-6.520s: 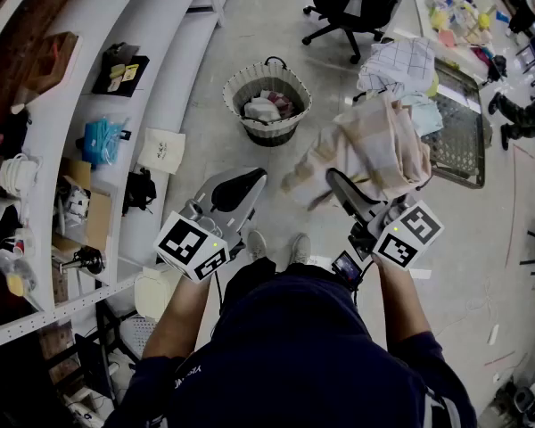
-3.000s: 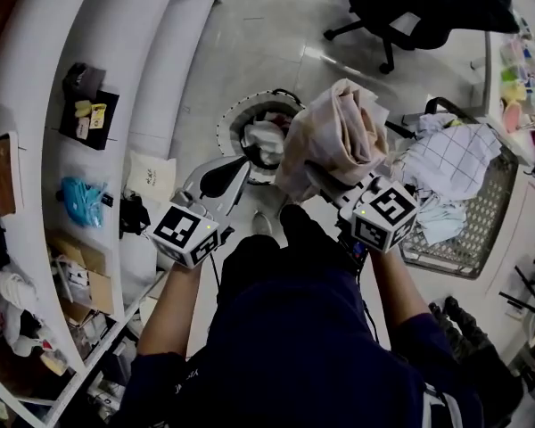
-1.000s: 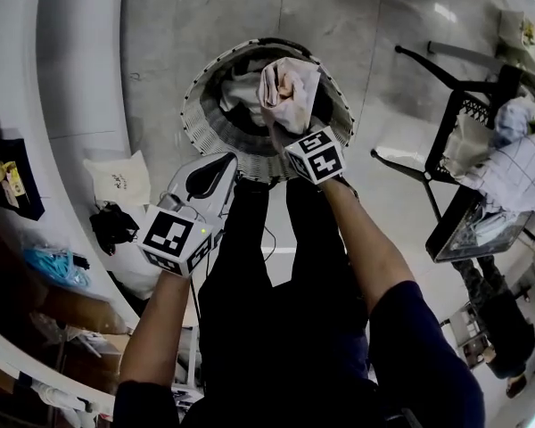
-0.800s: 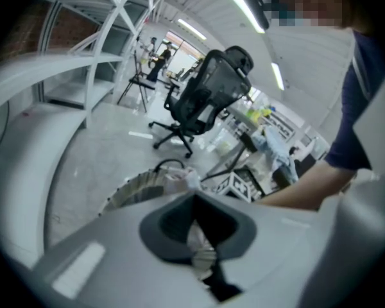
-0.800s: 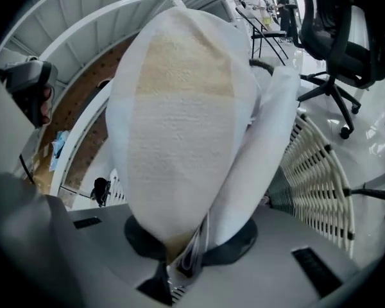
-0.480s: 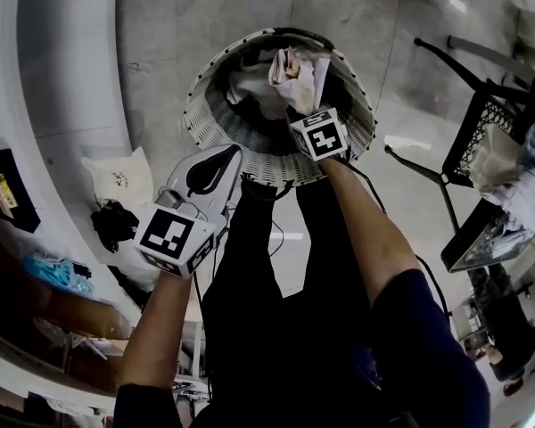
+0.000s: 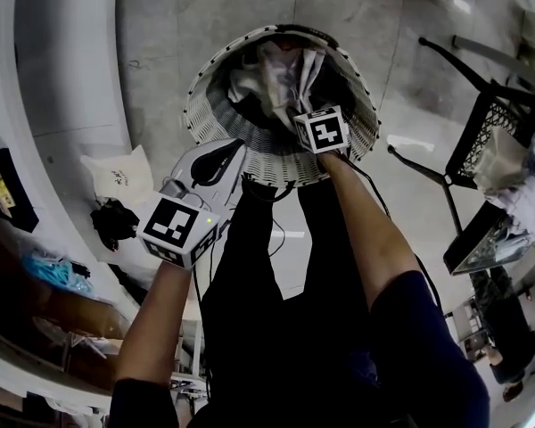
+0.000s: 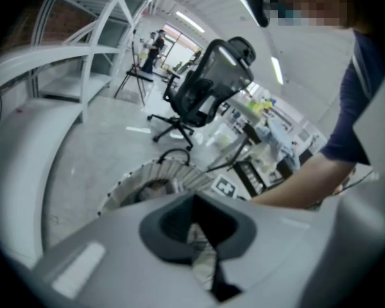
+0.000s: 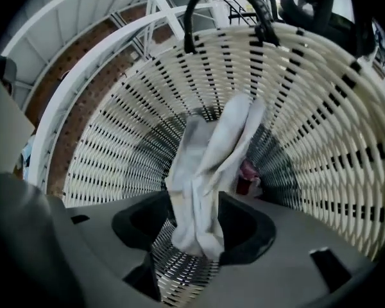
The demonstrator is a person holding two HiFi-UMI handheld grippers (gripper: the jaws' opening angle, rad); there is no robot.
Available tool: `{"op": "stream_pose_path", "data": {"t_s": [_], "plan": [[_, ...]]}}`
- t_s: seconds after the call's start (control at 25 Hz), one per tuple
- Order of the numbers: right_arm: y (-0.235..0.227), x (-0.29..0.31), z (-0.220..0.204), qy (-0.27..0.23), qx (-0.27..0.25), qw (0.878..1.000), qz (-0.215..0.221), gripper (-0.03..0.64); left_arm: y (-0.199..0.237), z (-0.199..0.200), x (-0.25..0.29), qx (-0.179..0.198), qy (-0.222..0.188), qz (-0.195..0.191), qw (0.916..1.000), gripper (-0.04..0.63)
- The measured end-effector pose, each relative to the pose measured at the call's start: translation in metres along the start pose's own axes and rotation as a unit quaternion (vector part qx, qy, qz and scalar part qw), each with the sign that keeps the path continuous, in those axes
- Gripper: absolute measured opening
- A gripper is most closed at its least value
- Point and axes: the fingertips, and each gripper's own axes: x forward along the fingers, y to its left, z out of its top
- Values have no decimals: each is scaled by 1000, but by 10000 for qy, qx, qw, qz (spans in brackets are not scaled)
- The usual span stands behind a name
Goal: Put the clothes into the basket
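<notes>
A round white woven basket (image 7: 205, 92) stands on the grey floor in front of the person's feet. My right gripper (image 7: 296, 103) reaches down into it. Its jaws are opening, and a pale beige cloth (image 9: 208, 172) hangs loosely between them with the pads off it; from above that cloth (image 7: 281, 65) drapes over other clothes in the basket. The basket's wall (image 9: 308, 108) fills the right gripper view. My left gripper (image 7: 225, 154) hovers just outside the basket's near rim, shut and empty. In the left gripper view the basket (image 8: 147, 178) lies beyond the left gripper (image 8: 196, 207).
A black wire crate (image 7: 486, 141) with more clothes stands at the right. A white bag (image 7: 116, 176) and a dark item (image 7: 114, 221) lie by the white shelving (image 7: 53, 61) at the left. A black office chair (image 8: 205, 88) stands beyond the basket.
My right gripper has sunk deeper into the basket with the cloth and its jaws have spread, so the bunched cloth now hangs loose. The left gripper has come down a little.
</notes>
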Motion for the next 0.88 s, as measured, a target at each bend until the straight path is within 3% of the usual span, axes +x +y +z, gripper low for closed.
{"op": "stream_pose_path", "data": {"t_s": [0.36, 0.48, 0.6, 0.88], "plan": [[17, -54, 15, -502, -190, 9980, 349, 237, -30, 20, -3, 107, -74, -25, 9999, 5], [28, -100, 26, -826, -92, 9947, 607, 139, -47, 35, -14, 165, -162, -7, 9997, 5], [48, -167, 46, -1352, 4, 9861, 961, 44, -70, 50, -32, 276, -214, 11, 9994, 5], [110, -342, 85, -2387, -455, 9565, 1615, 9, -134, 105, -93, 469, -754, 129, 9960, 5]]}}
